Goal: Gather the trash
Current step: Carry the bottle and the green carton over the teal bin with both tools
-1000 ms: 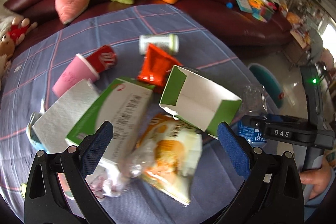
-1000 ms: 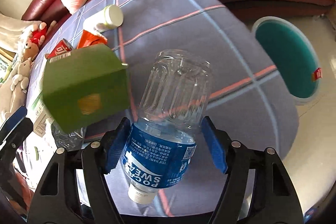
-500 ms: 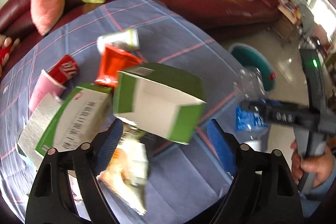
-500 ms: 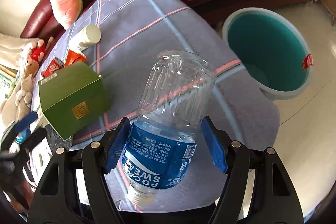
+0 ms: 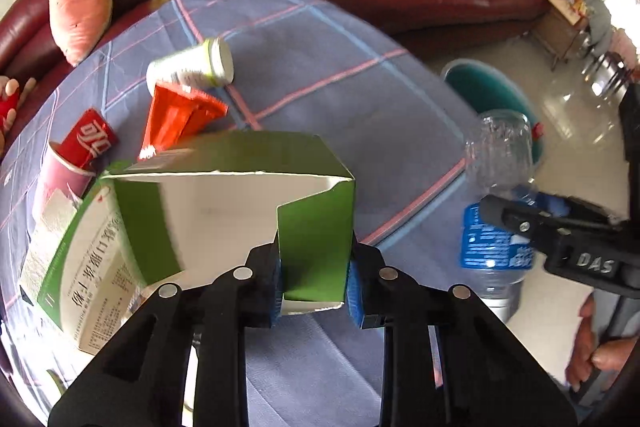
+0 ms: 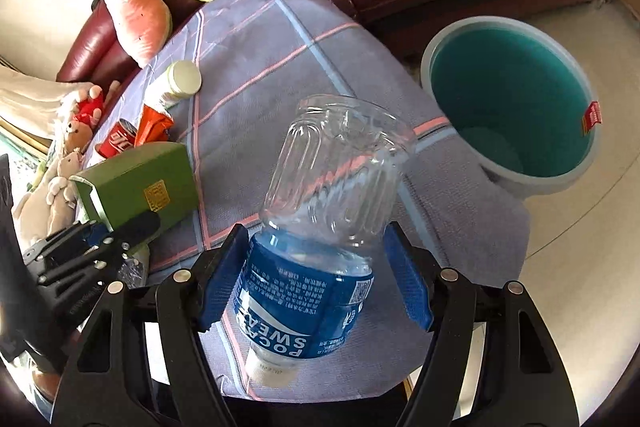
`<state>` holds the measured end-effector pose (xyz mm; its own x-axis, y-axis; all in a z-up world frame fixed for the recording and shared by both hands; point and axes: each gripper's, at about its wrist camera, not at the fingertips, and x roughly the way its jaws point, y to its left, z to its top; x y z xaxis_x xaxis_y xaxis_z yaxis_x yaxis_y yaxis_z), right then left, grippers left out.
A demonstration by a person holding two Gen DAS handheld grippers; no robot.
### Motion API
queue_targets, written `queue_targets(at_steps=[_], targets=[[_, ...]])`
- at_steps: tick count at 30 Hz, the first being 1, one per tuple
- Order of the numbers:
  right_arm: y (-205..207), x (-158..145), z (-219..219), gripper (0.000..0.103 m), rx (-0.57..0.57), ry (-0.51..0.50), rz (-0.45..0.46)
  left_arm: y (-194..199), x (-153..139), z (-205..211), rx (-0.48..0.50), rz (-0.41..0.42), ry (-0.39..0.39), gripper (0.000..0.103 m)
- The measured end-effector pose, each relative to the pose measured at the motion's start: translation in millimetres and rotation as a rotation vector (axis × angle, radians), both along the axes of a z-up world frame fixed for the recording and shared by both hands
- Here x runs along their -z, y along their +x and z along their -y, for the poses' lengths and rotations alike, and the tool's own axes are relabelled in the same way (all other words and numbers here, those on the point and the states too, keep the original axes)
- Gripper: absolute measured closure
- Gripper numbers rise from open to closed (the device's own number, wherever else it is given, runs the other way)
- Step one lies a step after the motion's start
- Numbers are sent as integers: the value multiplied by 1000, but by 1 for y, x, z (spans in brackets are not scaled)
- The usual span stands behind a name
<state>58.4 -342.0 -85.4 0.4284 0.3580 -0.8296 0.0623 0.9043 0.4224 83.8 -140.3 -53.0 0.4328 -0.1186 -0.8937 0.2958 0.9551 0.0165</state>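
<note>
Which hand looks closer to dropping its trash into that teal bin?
Probably the right. The right gripper grips the bottle near the table edge beside the bin. The left gripper, just closed on the green box, is farther back.

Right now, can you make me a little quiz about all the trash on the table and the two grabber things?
1. True or false: the left gripper is pinching a flap of the open green cardboard box.
2. Which is the right gripper holding? A) red crushed can B) clear plastic bottle with a blue label C) pink cup
3. Fill in: the round teal bin stands on the ____, beside the table.

Key: 1 true. 2 B, the clear plastic bottle with a blue label. 3 floor.
</note>
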Motion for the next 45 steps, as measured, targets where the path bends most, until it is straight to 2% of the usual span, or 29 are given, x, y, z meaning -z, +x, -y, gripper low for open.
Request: queue_targets(at_steps=[7,11,13,14,17,21,23,25,27,30,32,35,38,42,44,45], targets=[[5,-11,21,37,42,47,45,7,-32,13,13,49,-35,77],[9,-23,42,37,77,70,79,14,-42,26,36,50,-62,77],[13,-36,65,37,123,59,115,19,-49,40,62,68,-58,79],[14,-40,74,37,144,50,127,23,-52,47,74,75,-60,85],[19,-57,115,37,233,-5,165,32,-60,67,111,83,-80,86],[31,-58,152,37,310,-63,157,46,-60,101,172,92,-85,87],[36,-54,165,37,333,-73,138,56,-56,114,183,61,-97,89],[39,-49,173,37,343,-72,120,60,-53,114,179,42,-108,89],[41,-44,176,37,342,-65,106,59,-46,108,165,24,-74,88],[49,-38,172,37,322,-40,83,57,-38,89,138,-33,-71,75],[54,-36,165,37,297,-29,80,52,-40,80,126,-33,-45,53],[54,-40,150,37,258,-17,90,45,-44,67,100,-5,-5,33],[51,-49,133,37,213,-7,108,44,-50,57,67,-3,17,32],[45,-62,114,37,168,10,132,38,-71,38,44,33,-45,30],[44,-66,107,37,148,7,137,36,-74,31,24,74,-22,20],[44,-67,102,37,138,7,138,37,-72,28,13,68,-18,20]])
